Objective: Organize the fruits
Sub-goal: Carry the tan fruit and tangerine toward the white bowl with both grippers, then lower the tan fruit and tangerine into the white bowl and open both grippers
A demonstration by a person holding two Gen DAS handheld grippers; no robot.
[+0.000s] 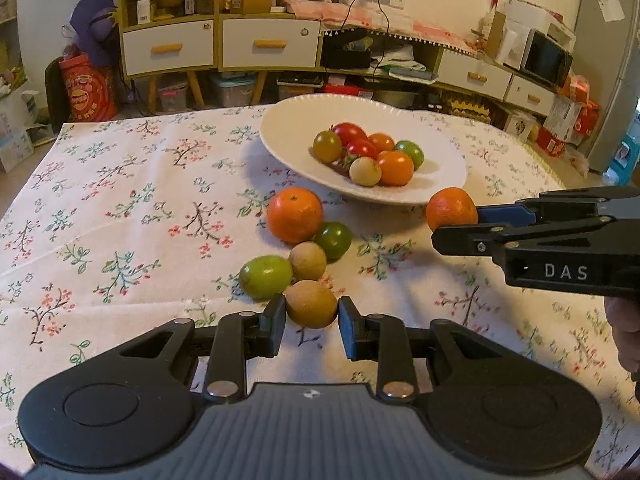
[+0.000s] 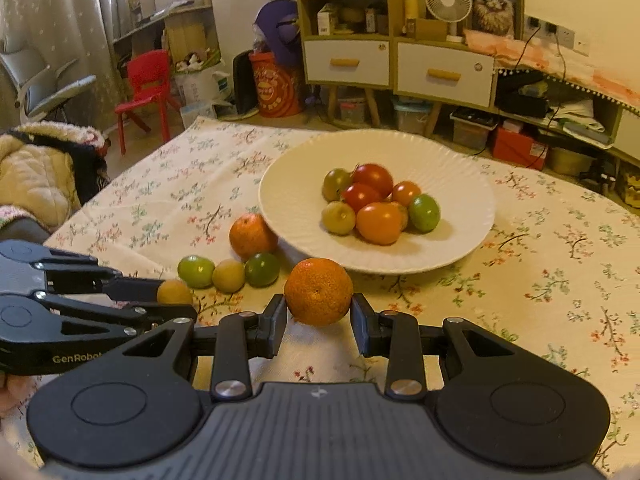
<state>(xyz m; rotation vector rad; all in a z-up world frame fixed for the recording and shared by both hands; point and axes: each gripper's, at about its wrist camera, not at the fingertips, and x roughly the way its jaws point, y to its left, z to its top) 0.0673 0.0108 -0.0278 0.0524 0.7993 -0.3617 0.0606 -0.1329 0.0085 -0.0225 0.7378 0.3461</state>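
Floral cloth over the tabletop [image 1: 120, 208], broad bare stretch to the left of the fruit in the left wrist view, more open cloth to the right of the white plate [image 2: 288, 200] in the right wrist view. Far tabletop edge just behind the plate; beyond it yellow-and-white drawer cabinets [image 1: 224, 40], a desk fan [image 2: 448, 0], a red chair [image 2: 146, 84], storage boxes on the floor.

Plate toward the far side, heaped with small tomatoes [image 2: 376, 200] in red, orange, green and yellowish tones. In front of it, loose on the cloth: a mandarin [image 1: 295, 215] touching a dark green tomato [image 1: 334, 240], then a tan round fruit [image 1: 307, 261] and a light green fruit [image 1: 266, 277] close together.

Left hand-held gripper [image 1: 311, 309] angled down toward the cloth, narrow, pads pressed on either side of a second tan round fruit [image 1: 311, 304] at the near end of that cluster. Whether this fruit rests on the cloth or is lifted: cannot tell.

Right hand-held gripper [image 2: 319, 308] also angled downward, closed around a second mandarin [image 2: 319, 292], held clear of the cloth near the plate's front rim. Seen from the left wrist view, reaching in from the right, part of a hand [image 1: 624, 336] behind it.
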